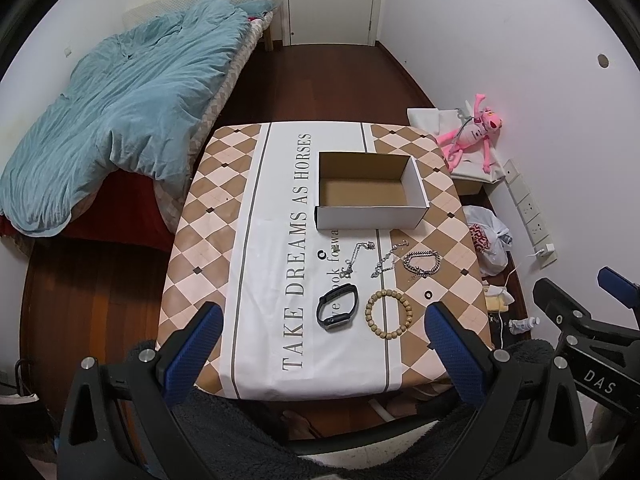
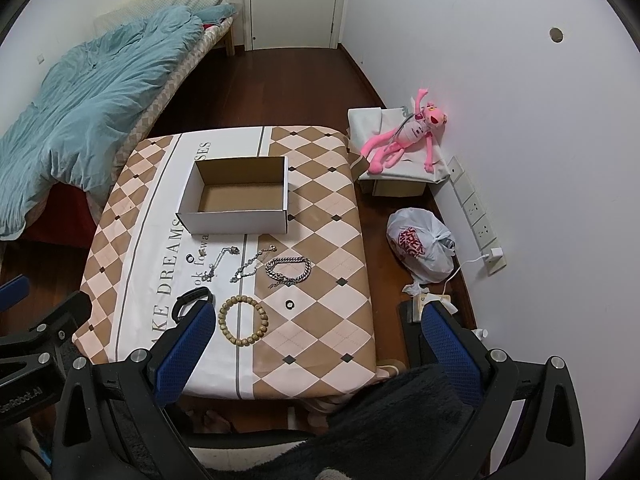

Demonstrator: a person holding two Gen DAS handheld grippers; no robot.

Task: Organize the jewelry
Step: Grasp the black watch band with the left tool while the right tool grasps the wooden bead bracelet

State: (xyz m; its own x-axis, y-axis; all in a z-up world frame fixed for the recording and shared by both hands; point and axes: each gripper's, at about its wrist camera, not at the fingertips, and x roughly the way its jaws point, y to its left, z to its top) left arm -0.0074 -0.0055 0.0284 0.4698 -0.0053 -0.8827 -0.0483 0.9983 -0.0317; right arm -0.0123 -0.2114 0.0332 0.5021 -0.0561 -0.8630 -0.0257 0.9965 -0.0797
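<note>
The left gripper (image 1: 322, 326) hangs above the near edge of a small table (image 1: 208, 240), its blue-padded fingers (image 1: 200, 344) spread wide with nothing between them. To its right, the right gripper (image 2: 316, 330) hovers at much the same height, jaws equally wide and holding nothing; its left finger hides part of a black smartwatch (image 2: 192, 300).

Seen from the left wrist, the smartwatch (image 1: 337, 307) lies on the white centre strip of the tablecloth, just beside a wooden bead bracelet (image 1: 389, 313), the two pieces nearest the grippers. A small dark ring (image 1: 429, 294) sits alone to the right of the beads. Further from the grippers, three silver pieces lie in a row: a thin chain with a pendant (image 1: 357, 258), a second fine chain (image 1: 387, 262) and a heavy link bracelet (image 1: 421, 263). Another small ring (image 1: 321, 255) rests to the left of the first chain.

Beyond the jewelry, an open white cardboard box (image 1: 370, 218) with a brown interior stands near the middle of the table, holding nothing visible. A bed with a rumpled teal duvet (image 1: 120, 112) flanks the table on the left, while a pink plush toy (image 1: 474, 132) and a white plastic bag (image 1: 488, 240) sit against the right-hand wall.
</note>
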